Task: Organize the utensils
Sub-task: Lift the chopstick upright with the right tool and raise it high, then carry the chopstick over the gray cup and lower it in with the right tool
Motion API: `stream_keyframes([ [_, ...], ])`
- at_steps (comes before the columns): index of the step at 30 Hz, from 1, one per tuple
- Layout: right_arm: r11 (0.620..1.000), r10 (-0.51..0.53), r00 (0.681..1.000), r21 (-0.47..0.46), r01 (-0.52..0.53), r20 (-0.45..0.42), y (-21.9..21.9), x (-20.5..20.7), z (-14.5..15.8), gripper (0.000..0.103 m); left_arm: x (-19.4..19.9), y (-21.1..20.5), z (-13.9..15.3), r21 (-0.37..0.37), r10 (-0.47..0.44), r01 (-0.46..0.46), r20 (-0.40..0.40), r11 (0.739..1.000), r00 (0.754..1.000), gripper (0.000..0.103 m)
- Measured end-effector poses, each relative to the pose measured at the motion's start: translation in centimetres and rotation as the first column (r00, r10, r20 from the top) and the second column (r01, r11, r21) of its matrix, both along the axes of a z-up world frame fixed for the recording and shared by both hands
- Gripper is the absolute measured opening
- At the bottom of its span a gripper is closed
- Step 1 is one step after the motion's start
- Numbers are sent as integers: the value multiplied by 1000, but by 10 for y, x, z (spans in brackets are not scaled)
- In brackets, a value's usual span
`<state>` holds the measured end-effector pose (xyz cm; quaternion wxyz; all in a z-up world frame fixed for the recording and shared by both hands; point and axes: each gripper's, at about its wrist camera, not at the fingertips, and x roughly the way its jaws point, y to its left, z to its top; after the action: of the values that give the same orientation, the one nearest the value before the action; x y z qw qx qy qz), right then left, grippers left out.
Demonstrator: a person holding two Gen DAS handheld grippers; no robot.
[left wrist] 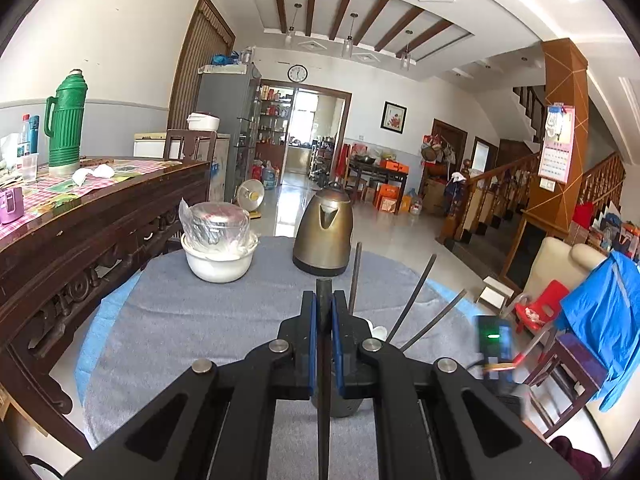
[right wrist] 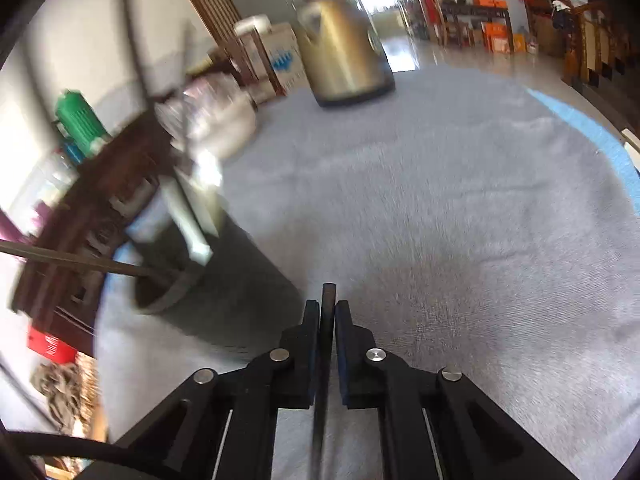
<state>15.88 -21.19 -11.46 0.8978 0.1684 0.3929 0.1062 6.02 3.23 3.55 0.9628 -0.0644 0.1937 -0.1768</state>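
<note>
My left gripper (left wrist: 324,304) is shut on a dark chopstick (left wrist: 323,364) that runs upright between the blue pads. Just behind it a dark grey utensil holder (left wrist: 344,406) is mostly hidden; three dark chopsticks (left wrist: 412,300) stick out of it to the right. My right gripper (right wrist: 329,312) is shut on another dark chopstick (right wrist: 326,344), above the grey cloth. In the blurred right wrist view the dark holder (right wrist: 208,276) stands at the left with chopsticks (right wrist: 76,258) and a pale utensil (right wrist: 188,216) in it.
A grey cloth (left wrist: 192,320) covers the round table. A brass kettle (left wrist: 324,232) and a white bowl with a wrapped steel pot (left wrist: 218,240) stand at the far side. A carved wooden table (left wrist: 80,216) with a green thermos (left wrist: 66,120) is at the left.
</note>
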Motion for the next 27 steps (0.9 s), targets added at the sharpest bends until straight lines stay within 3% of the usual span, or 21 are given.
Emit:
stream_keyframes([
  [4, 998, 15, 983, 62, -27, 186, -4, -35, 44, 7, -2, 0, 16, -27, -7, 8, 26, 1000, 1000, 7],
  [8, 995, -3, 931, 90, -32, 365, 1, -62, 86, 7, 0, -2, 40, -71, 0, 4, 64, 997, 998, 7],
  [12, 998, -63, 822, 55, 39, 565, 13, -76, 127, 7, 7, -8, 64, -110, 37, -23, 132, 994, 990, 7],
  [15, 994, -99, 744, 38, 98, 661, 22, -83, 146, 7, 20, -15, 76, -130, 83, -61, 169, 990, 982, 7],
  [17, 990, -118, 696, 28, 139, 708, 29, -88, 158, 7, 31, -19, 81, -147, 109, -84, 176, 986, 978, 7],
  [19, 986, -128, 672, 22, 164, 730, 35, -89, 167, 7, 42, -22, 84, -163, 133, -104, 178, 981, 975, 7],
  [27, 980, -172, 659, 61, 189, 732, 37, -61, 178, 7, 82, -42, 83, -142, 176, -152, 175, 978, 969, 7],
])
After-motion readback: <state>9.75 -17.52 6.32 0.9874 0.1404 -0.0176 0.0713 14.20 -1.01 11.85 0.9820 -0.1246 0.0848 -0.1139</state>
